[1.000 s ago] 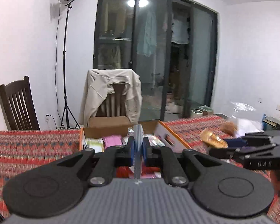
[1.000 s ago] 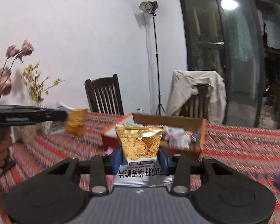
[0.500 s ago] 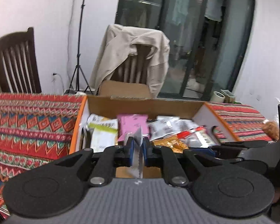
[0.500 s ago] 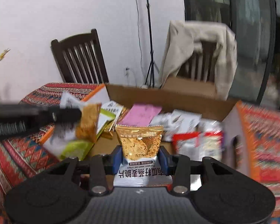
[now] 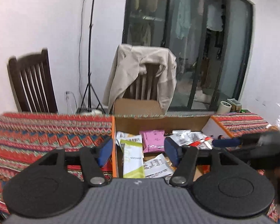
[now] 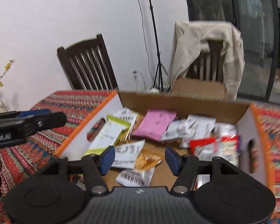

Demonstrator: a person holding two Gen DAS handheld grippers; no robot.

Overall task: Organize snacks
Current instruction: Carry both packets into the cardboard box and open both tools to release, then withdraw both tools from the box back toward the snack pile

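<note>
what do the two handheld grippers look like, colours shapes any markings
Both match. The left gripper and right gripper each have a grey ribbed body with a small pale logo, two round black discs, and black linkage arms with silver screws. The fingers end in flat blue pads. In the right wrist view, the left gripper's side carries white lettering, too blurred to read. No cables or sleeves are visible.

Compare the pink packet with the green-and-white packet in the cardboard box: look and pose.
The pink packet is one flat colour; the green-and-white packet is white with lime ends. The pink packet lies mid-box near the back wall; the green-and-white packet leans against the left wall of the cardboard box. The pink packet looks squarer, the green-and-white packet longer and narrower. Both are sealed and loose among other snacks.
</note>
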